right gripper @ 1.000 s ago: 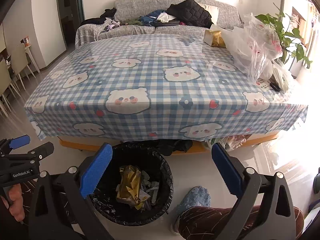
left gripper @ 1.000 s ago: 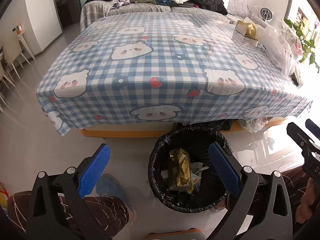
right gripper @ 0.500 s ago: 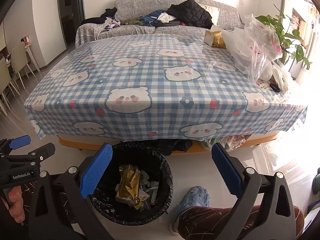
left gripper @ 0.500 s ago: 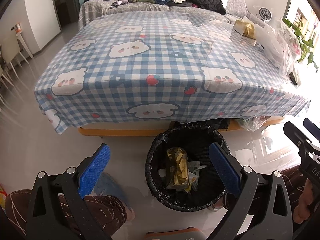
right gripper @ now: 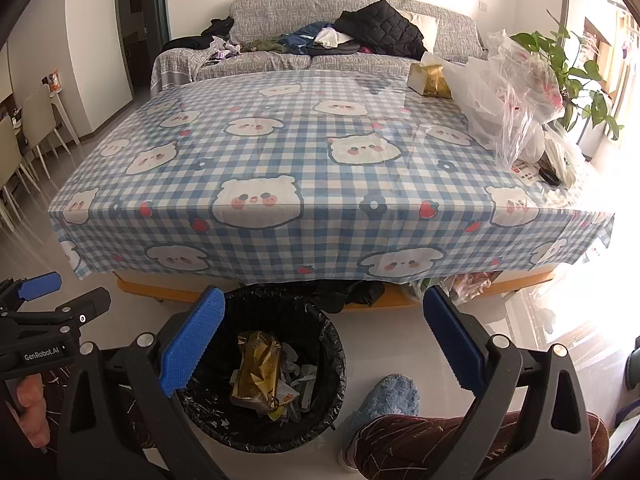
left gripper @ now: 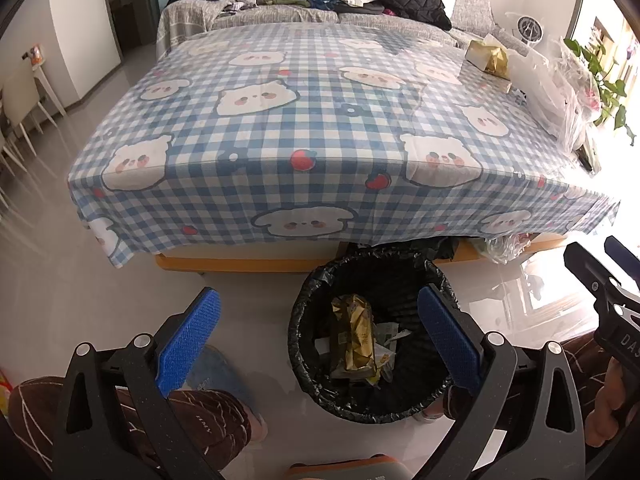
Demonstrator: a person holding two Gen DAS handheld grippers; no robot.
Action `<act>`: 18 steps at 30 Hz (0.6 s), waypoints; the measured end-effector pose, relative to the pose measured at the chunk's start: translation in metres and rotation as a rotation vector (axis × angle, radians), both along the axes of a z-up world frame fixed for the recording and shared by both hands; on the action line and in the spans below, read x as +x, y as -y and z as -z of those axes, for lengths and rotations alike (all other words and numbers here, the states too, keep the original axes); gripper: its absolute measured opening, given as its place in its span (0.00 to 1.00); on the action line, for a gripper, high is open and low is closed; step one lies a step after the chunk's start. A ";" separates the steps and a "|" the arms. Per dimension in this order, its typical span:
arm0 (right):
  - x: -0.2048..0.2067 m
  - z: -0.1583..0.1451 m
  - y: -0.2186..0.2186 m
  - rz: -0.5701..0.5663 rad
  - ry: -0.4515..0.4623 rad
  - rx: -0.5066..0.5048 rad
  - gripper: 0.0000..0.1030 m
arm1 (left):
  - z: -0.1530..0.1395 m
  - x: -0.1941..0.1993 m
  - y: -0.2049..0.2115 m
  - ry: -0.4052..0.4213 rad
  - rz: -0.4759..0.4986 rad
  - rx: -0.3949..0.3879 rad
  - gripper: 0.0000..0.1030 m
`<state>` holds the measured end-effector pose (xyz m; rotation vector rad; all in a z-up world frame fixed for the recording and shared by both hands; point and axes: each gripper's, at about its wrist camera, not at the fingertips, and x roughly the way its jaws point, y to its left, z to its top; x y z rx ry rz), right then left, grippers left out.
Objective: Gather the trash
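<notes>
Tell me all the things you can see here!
Table: one, orange wooden edge, under the cloth.
Tablecloth: one, blue-white check with bears, over the table.
Trash bin: one, black liner, on the floor before the table.
Gold wrapper: one, in the bin among white scraps.
Tissue box: one, white-gold, far right on the table.
Plastic bags: several, clear and white, right side of the table.
Plant: one, green, right.
Sofa: one, grey, heaped with clothes.
Left gripper: blue pads, open, empty.
Right gripper: blue pads, open, empty.
</notes>
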<state>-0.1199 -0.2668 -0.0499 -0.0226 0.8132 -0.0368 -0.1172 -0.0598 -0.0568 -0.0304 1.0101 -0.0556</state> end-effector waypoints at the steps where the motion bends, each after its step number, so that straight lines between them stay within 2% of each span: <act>1: 0.000 0.000 0.000 0.000 0.000 -0.001 0.93 | 0.000 0.000 0.001 -0.004 0.002 0.004 0.94; 18: 0.000 0.001 0.000 0.000 -0.001 0.000 0.93 | -0.001 -0.002 0.002 0.023 0.002 0.016 0.94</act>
